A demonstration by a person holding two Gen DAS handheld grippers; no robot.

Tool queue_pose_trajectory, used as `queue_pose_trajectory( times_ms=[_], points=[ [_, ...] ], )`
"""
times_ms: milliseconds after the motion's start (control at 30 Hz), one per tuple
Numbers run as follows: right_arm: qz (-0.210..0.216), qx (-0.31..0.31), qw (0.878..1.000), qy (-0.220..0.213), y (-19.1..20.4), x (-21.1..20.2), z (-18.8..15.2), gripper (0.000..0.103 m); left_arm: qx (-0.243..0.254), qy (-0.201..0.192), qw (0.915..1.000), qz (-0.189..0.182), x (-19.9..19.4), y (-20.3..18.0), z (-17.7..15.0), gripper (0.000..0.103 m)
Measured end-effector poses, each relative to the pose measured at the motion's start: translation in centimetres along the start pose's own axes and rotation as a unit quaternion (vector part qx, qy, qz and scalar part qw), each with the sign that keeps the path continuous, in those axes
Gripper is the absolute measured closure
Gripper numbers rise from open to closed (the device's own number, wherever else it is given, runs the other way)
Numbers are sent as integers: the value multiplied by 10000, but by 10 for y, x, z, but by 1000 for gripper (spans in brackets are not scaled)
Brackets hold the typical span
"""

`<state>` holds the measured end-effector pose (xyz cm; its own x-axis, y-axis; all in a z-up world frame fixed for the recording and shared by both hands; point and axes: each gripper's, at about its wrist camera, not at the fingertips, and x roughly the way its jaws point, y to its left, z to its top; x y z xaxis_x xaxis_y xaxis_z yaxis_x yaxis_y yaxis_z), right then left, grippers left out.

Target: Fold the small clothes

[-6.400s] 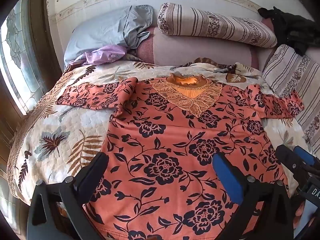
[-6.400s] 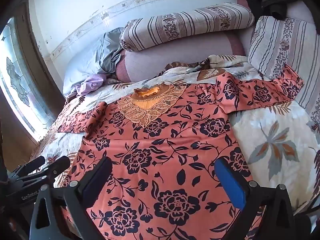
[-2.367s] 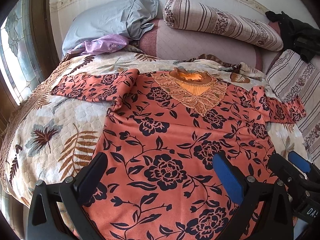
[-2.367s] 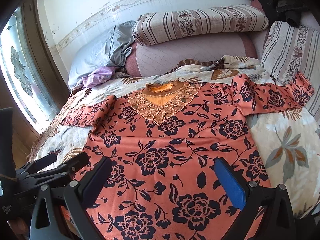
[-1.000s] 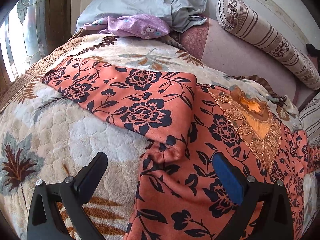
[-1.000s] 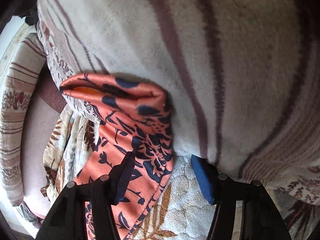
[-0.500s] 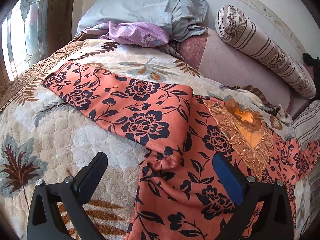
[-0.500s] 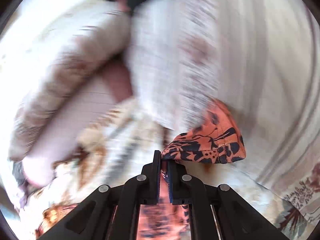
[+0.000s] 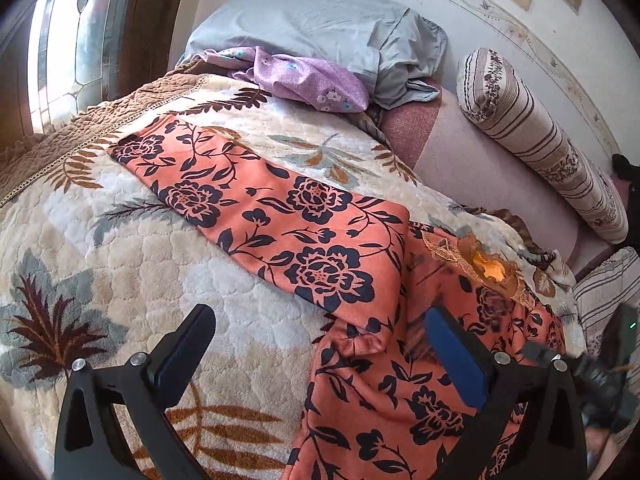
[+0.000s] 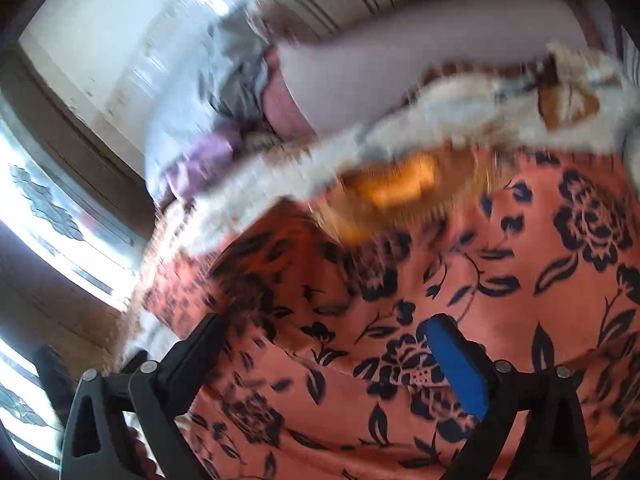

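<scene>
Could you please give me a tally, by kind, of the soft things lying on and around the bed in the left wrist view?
Floral orange top: 1
Purple floral garment: 1
Grey-blue pillow: 1
Striped bolster: 1
Leaf-patterned quilt: 1
Total: 5
A further striped cushion may sit at the right edge; too little shows to count it.

On my left gripper [image 9: 320, 350]: two matte black plastic fingers with triangular cut-outs in their bases, each fitted with two round silver screws near the joint. The left-hand finger [image 9: 182, 348] has a dark pad; the right-hand finger [image 9: 456, 360] has a bright blue pad on its inner face. My right gripper [image 10: 328, 354] is the same build: black frame, silver screws, a dark pad on one side and a blue pad [image 10: 458, 364] on the other. From the left wrist I can also see a blurred black casing with a small green light [image 9: 632, 325].
</scene>
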<state>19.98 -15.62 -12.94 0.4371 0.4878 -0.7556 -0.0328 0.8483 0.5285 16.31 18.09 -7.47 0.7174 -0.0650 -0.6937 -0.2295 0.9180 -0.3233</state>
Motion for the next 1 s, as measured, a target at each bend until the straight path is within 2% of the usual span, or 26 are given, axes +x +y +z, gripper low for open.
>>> queue_pose_trajectory(
  times_ms=[100, 233, 300, 367, 500, 533, 600, 733, 833, 1000],
  points=[
    [203, 16, 9993, -329, -11, -26, -11, 3, -63, -14, 10000, -28, -2, 4, 2, 0],
    [258, 321, 9945, -967, -29, -68, 32, 2, -106, 39, 9998, -163, 0, 2, 3, 0],
    [214, 560, 9919, -1124, -49, -82, 34, 2, 17, 42, 9997, -231, -1, -3, 0, 0],
    [281, 671, 9911, -1119, -66, -84, 26, 2, 144, -10, 9992, -371, -5, -10, -2, 0],
    [627, 707, 9921, -820, -99, -71, -14, 2, 445, -130, 9953, -846, -14, -27, -8, 0],
    [701, 703, 9918, -805, -107, -66, -25, 2, 502, -65, 9931, -1062, -14, -32, -10, 0],
    [863, 227, 9873, -1313, -107, -68, -44, 3, 496, 141, 9877, -1474, -9, -42, -13, 0],
    [709, 51, 9891, -1289, -103, -65, -45, 2, 216, 747, 9754, -2065, 4, -67, -15, 0],
    [884, 92, 9868, -1356, -106, -67, -45, 1, 93, 1040, 9729, -2064, 22, -85, -7, 0],
    [1084, 153, 9831, -1468, -113, -71, -48, 1, -419, 1664, 9634, -2058, 62, -90, -3, 0]
  ],
)
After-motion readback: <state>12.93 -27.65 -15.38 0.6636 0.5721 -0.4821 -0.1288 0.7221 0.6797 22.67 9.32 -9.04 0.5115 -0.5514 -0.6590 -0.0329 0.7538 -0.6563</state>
